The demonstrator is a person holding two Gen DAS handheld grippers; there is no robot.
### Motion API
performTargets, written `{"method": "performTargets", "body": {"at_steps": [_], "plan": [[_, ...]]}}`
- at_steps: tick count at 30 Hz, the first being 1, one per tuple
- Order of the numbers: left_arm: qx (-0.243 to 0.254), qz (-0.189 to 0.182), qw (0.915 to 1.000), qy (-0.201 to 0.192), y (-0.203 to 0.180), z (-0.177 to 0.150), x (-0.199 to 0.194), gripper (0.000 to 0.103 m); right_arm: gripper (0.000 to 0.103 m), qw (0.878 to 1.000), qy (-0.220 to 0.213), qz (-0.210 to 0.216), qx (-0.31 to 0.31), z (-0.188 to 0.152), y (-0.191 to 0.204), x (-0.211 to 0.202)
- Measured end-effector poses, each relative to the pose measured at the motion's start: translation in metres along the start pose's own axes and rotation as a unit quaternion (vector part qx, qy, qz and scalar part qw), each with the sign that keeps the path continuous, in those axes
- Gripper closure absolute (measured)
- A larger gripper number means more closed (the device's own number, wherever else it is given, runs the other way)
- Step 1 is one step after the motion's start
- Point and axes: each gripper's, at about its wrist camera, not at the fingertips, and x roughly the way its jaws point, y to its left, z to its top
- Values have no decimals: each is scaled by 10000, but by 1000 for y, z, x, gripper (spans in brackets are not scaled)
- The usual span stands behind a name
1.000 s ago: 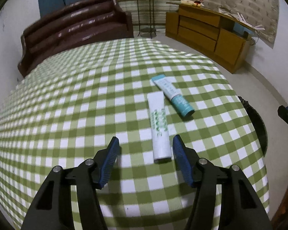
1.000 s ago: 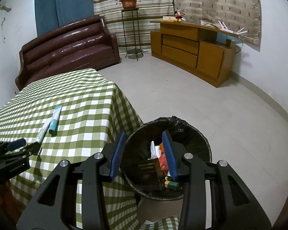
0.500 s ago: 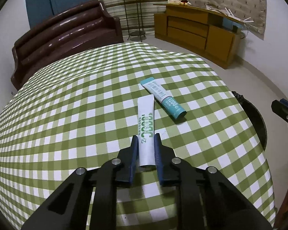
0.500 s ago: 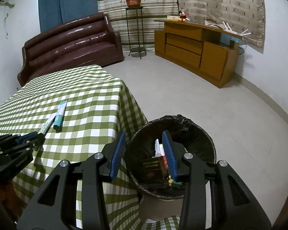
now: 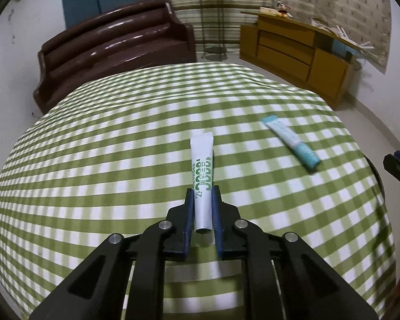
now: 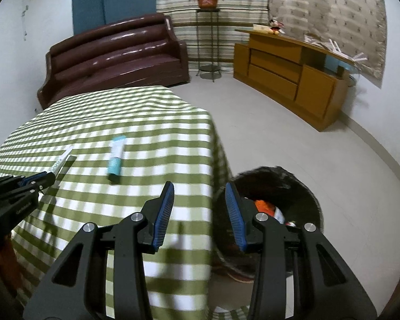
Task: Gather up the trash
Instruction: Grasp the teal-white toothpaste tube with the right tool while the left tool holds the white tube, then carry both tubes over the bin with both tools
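Left wrist view:
Left gripper (image 5: 202, 208): your jaws have just been closing and now pinch the cap end of the white tube (image 5: 202, 170), pads pressed on both its sides.
White tube: it points away from you over the checked counter (image 5: 106, 160), crimped end farthest out.
Teal tube (image 5: 292, 140): it lies flat on the counter to the right, well apart from the white one.
Right gripper (image 5: 398, 170): only its tip shows at the right edge.

Right wrist view:
Right gripper (image 6: 198, 208): your jaws stand partly apart with nothing between them, over the counter's (image 6: 146, 122) corner.
Bin (image 6: 304, 197): black-lined, on the floor just beside the counter, with orange and white trash inside.
Teal tube (image 6: 116, 157): flat on the counter, ahead and left of your jaws.
Left gripper (image 6: 49, 177): at the left edge, gripping the white tube (image 6: 62, 160) above the cloth.
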Motion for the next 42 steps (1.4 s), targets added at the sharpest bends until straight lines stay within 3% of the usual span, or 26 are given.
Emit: {"method": "performTargets", "body": {"at_steps": [10,27,31,36,42], "plan": [[-332,342,9988,-75,52,-8,-1,89,64,9984,234,376,-360,25,59,32],[-681,432,9967,40,91,-11,7,89,64,9936,873,252,-668,38,101,89],[-712,416,9966,51,94,-12,7,89,67,9936,856,225,-703,39,105,91],[-745,401,9964,64,97,-14,7,89,86,9932,829,235,-783,34,112,88],[-749,384,9964,44,95,-13,5,89,89,9938,782,263,-742,28,114,84]]}}
